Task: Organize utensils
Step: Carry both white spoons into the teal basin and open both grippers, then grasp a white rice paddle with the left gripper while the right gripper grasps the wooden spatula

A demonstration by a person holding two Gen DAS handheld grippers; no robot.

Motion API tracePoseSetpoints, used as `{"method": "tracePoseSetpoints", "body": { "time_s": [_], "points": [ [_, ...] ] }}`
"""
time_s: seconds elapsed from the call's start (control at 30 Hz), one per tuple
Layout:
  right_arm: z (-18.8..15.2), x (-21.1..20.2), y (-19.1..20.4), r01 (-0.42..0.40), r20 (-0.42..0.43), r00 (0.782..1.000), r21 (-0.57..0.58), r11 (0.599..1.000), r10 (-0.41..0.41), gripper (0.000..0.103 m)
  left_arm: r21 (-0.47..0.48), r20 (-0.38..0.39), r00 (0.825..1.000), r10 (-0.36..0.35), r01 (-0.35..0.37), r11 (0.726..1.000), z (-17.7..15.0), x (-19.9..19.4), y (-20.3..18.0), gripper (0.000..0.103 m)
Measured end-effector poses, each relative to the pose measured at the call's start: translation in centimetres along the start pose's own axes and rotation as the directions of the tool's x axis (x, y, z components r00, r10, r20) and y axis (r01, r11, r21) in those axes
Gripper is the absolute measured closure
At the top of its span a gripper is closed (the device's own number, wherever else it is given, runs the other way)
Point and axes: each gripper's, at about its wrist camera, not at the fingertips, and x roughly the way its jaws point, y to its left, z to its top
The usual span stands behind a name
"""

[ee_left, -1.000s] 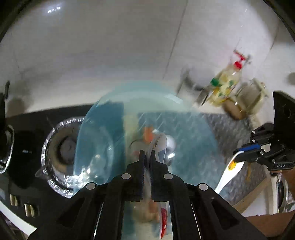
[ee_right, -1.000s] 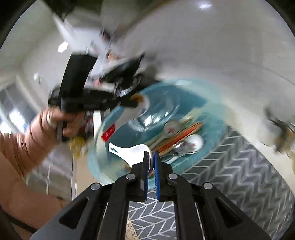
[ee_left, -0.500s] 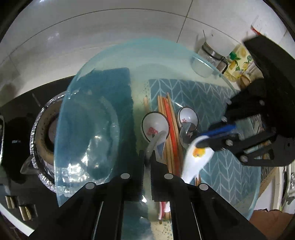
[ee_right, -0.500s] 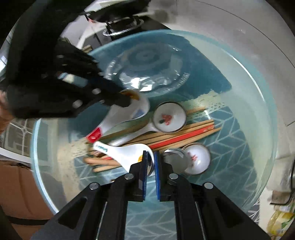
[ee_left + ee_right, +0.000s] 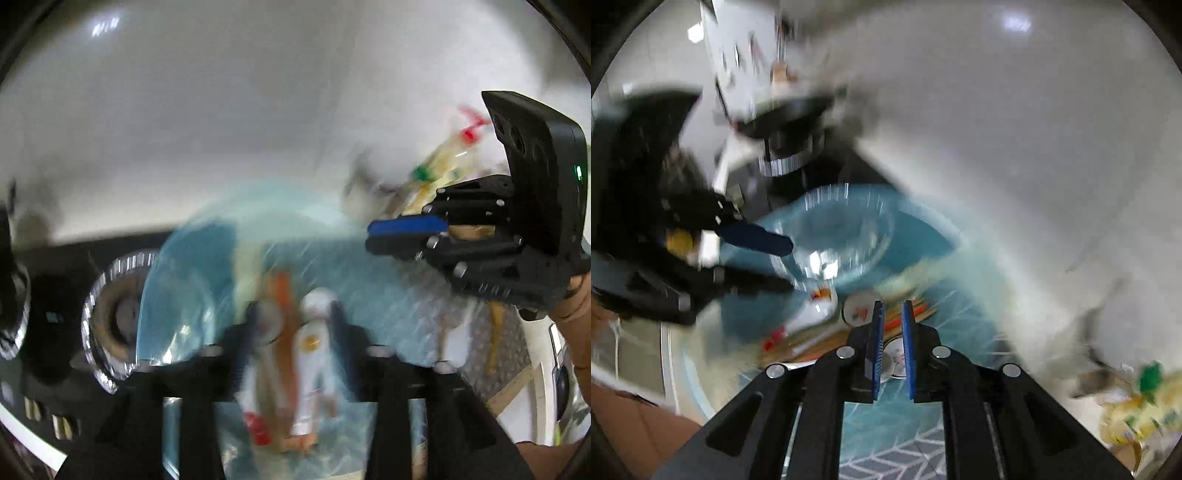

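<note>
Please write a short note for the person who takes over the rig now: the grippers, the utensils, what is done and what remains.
Left gripper: open; its jaws have just been opening, with nothing between them.
Right gripper: shut, empty.
Both hover over the glass bowl.
Spoons and chopsticks lie side by side in the bowl.
Left to do: two blurred handles seem to lie right of the bowl; check whether they need sorting. The views are too blurred to tell more.
</note>
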Motion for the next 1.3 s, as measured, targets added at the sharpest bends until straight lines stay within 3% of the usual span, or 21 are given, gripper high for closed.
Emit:
{"method": "tracePoseSetpoints", "body": {
  "time_s": [0.03,0.1,0.17,0.23,0.33,0.47,0.5,0.6,0.8,1.0,1.07,1.13,1.17,1.3],
  "points": [
    [-0.8,-3.2,-0.3,0.014,0.07,0.997,0.016,1.0,-0.015,0.092,0.025,0.034,0.999,-0.021,0.02,1.0,-0.1,-1.1,-1.7,0.04],
    [-3.0,-8.3,-0.7,0.049,0.18,0.982,0.049,0.998,-0.057,0.077,0.089,0.073,0.99,-0.12,0.113,0.99,-0.6,-2.8,-6.0,0.039],
    [-6.7,-13.1,-1.5,0.103,0.275,0.952,0.128,0.986,-0.135,0.036,0.144,0.071,0.981,-0.183,0.171,0.975,-1.6,-2.8,-9.6,0.03],
    [-10.8,-16.2,-2.6,0.124,0.326,0.926,0.219,0.968,-0.192,0.036,0.193,0.038,0.971,-0.237,0.226,0.955,-3.3,-0.9,-13.9,0.025],
    [-17.9,-18.2,-4.6,0.142,0.281,0.924,0.378,0.915,-0.259,0.036,0.158,-0.069,0.961,-0.269,0.277,0.948,-5.6,3.6,-17.6,0.025],
    [-27.9,-18.4,-7.3,0.194,0.116,0.934,0.63,0.752,-0.338,0.036,0.078,-0.157,0.938,-0.308,0.322,0.943,-8.1,9.3,-19.9,0.027],
    [-31.0,-18.2,-7.8,0.196,0.077,0.935,0.7,0.687,-0.346,0.036,0.081,-0.159,0.939,-0.305,0.321,0.944,-8.5,10.2,-20.3,0.027],
    [-36.3,-16.8,-7.8,0.246,-0.024,0.932,0.775,0.582,-0.362,0.036,0.092,-0.162,0.948,-0.275,0.292,0.952,-9.3,12.1,-21.4,0.027],
    [-41.3,-14.1,-7.0,0.301,-0.129,0.923,0.828,0.472,-0.363,0.036,0.202,-0.189,0.961,-0.202,0.239,0.95,-8.9,15.9,-24.1,0.027],
    [-40.9,-12.6,-5.9,0.35,-0.153,0.901,0.81,0.47,-0.406,0.036,0.345,-0.196,0.967,-0.164,0.224,0.911,-8.2,19.1,-28.5,0.033],
    [-40.6,-12.1,-5.8,0.364,-0.161,0.896,0.8,0.477,-0.413,0.036,0.416,-0.21,0.968,-0.135,0.213,0.884,-8.3,20.3,-30.1,0.043],
    [-40.3,-11.7,-5.8,0.375,-0.169,0.893,0.792,0.482,-0.418,0.036,0.458,-0.247,0.964,-0.103,0.21,0.864,-8.8,21.5,-31.1,0.063],
    [-40.3,-11.5,-5.8,0.375,-0.17,0.894,0.79,0.484,-0.416,0.036,0.47,-0.243,0.966,-0.093,0.201,0.859,-9.0,21.7,-31.2,0.064],
    [-40.6,-11.7,-5.4,0.362,-0.161,0.899,0.796,0.486,-0.406,0.036,0.422,-0.26,0.958,-0.119,0.224,0.879,-8.9,21.6,-30.4,0.082]
  ]
}}
